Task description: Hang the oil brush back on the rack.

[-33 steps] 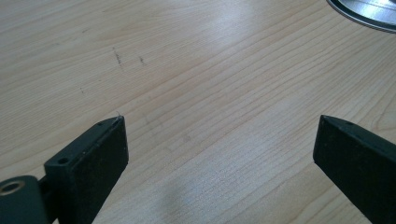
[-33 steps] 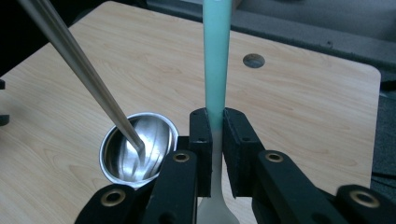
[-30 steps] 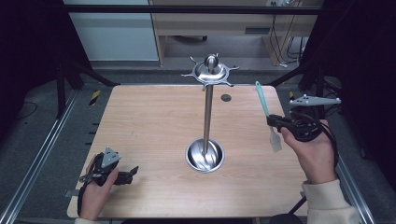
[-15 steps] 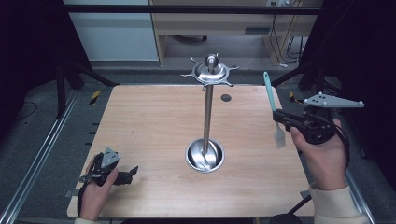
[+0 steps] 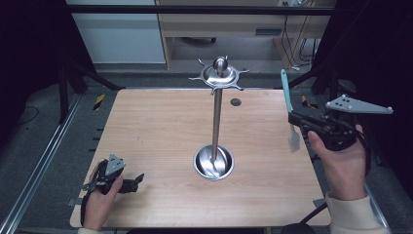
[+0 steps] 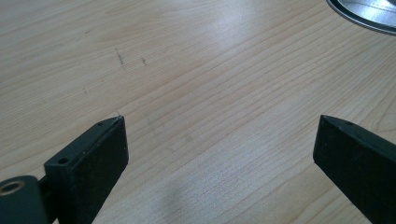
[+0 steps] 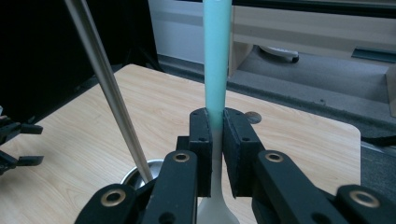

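At the near left corner of the wooden surface (image 5: 160, 126), the left hand-held gripper (image 5: 130, 183) rests low in the person's left hand (image 5: 100, 202), just where it lay a second ago; its own view shows the jaws spread wide over bare wood with nothing between them. Farther in, the metal utensil stand (image 5: 216, 117) rises from its round steel base (image 5: 213, 162) at the middle of the surface, its hooked crown empty. At the right edge, the right hand-held gripper (image 5: 295, 120) has lifted and swung outward within the last second, and the turquoise-handled spatula (image 5: 288, 105) it clamps now stands nearly upright, clear of the surface, pale blade down. Its jaws are closed tight on the handle (image 7: 216, 70). Probably the spatula is being brought up toward the stand's hooks.
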